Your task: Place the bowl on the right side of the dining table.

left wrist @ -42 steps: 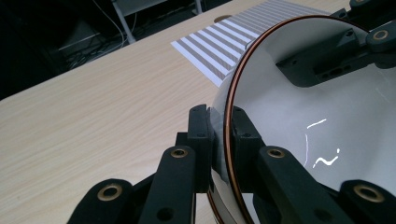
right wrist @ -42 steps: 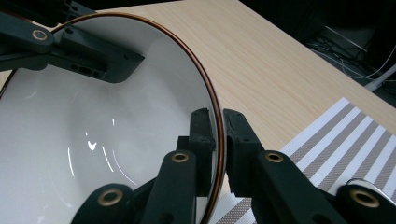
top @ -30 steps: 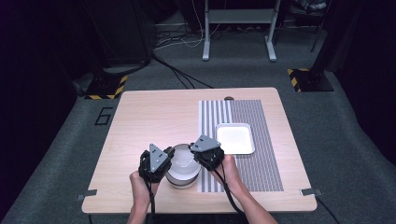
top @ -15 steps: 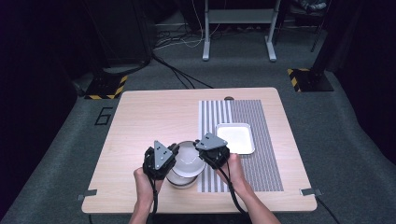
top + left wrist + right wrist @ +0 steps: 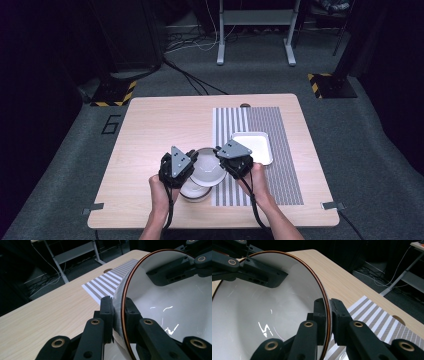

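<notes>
Near the front edge of the tabletop (image 5: pixel 150 130), a white bowl (image 5: pixel 207 170) with a thin brown rim is held between the two grippers, one on each side of it. On the left gripper (image 5: pixel 176 167), the black fingers (image 5: pixel 108 312) are seen clamped on the bowl's rim — one pad outside the wall, the other inside. The right gripper (image 5: pixel 234 159) is closed in the same way on the opposite rim, its fingers (image 5: pixel 320 315) pressed against either face of the wall. Beneath the held bowl a second white round piece (image 5: pixel 194 194) is visible in the high view; whether the two touch cannot be told. The bowl lies at the left border of a grey-and-white striped mat (image 5: pixel 250 150), which is spread over the right half of the tabletop. On that mat, just beyond the right gripper, a white rectangular tray (image 5: pixel 255 146) is set flat. Each gripper is held by a hand entering from the bottom — the left hand (image 5: pixel 160 192) and the right hand (image 5: pixel 257 182) — with a black cable trailing back along each forearm.
</notes>
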